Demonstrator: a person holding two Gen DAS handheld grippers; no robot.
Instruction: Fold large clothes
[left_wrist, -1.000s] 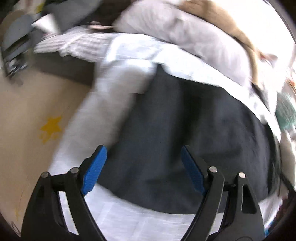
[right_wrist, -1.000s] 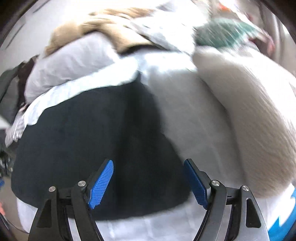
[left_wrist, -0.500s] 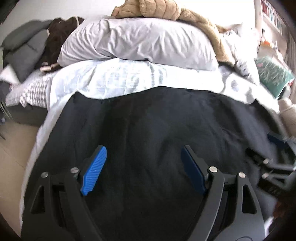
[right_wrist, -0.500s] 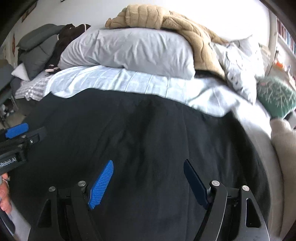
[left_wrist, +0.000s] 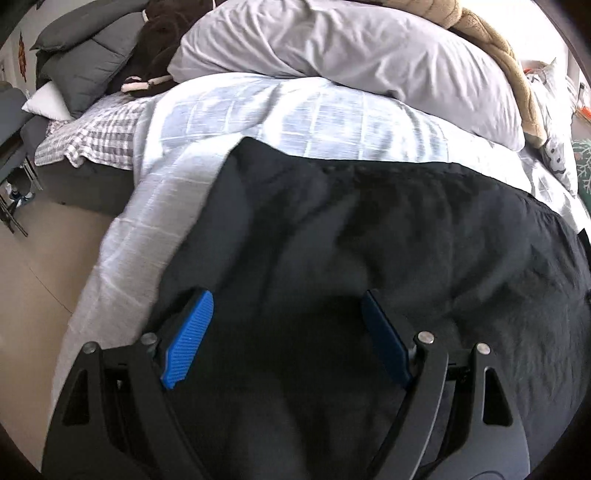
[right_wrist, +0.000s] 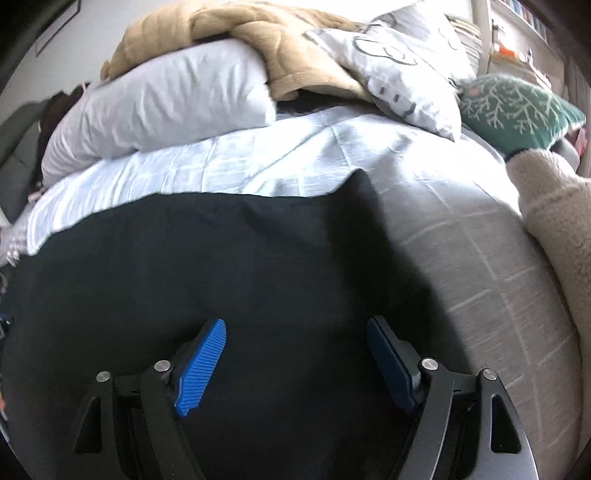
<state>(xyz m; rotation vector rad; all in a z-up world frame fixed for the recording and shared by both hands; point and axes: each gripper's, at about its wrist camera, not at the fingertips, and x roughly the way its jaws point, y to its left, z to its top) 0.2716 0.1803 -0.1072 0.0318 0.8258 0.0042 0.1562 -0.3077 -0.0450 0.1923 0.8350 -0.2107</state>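
Black cloth (left_wrist: 369, 236) lies spread on the bed (left_wrist: 295, 110), soft, limp, likely light. Left gripper (left_wrist: 286, 339) and right gripper (right_wrist: 295, 360) hover above it, jaws wide, empty. Corners (right_wrist: 356, 184) look the best places to pinch.

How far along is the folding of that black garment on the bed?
Done: the black garment lies spread on the checked bedspread. In hand: nothing; left gripper and right gripper are open above it. Left: grasping an edge and every fold; no completed fold shows.
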